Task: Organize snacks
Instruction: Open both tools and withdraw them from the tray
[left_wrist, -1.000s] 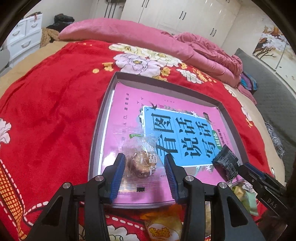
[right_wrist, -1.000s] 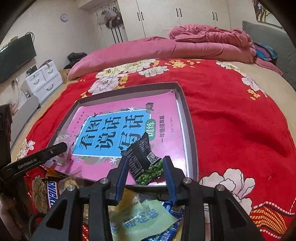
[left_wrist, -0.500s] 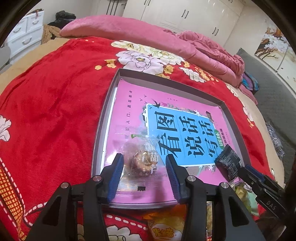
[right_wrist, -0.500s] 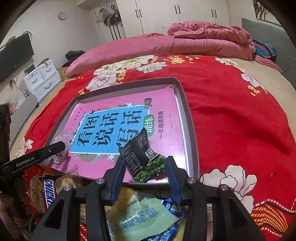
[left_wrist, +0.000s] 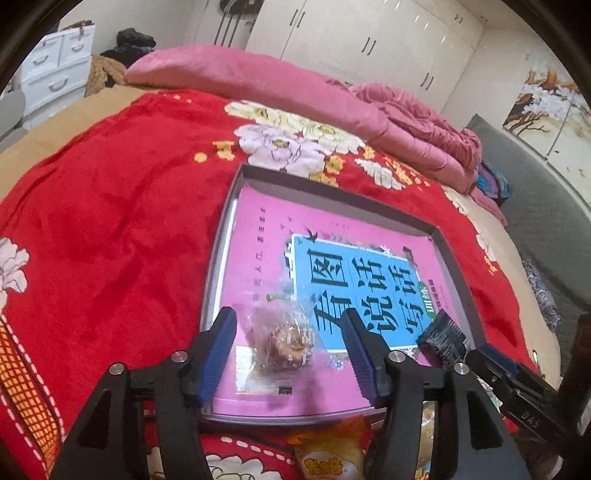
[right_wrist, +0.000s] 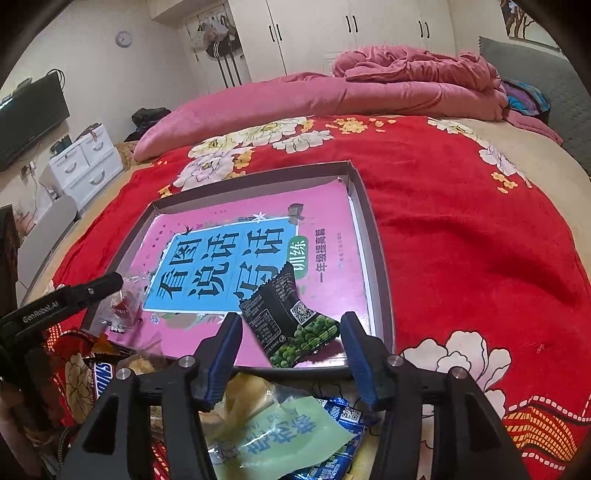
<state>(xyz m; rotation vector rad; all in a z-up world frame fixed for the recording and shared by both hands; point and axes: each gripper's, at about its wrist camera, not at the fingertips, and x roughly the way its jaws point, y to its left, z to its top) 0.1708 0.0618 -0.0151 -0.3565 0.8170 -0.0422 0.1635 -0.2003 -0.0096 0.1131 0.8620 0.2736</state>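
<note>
A grey shallow tray lined with a pink and blue book cover lies on the red bed cover; it also shows in the right wrist view. A clear-wrapped brown pastry lies in the tray's near left corner, between the open jaws of my left gripper. A black packet of green peas lies in the tray's near right part, between the open jaws of my right gripper. The packet also shows in the left wrist view.
Loose snacks lie before the tray's near edge: a yellow packet, a pale green packet, a blue packet and a Snickers bar. A pink duvet lies at the bed's far end. White drawers stand left.
Both grippers have opened wider and let go. The pea packet has settled flat on the tray. The pastry lies on the tray between the left jaws. Both cameras pulled back slightly.
</note>
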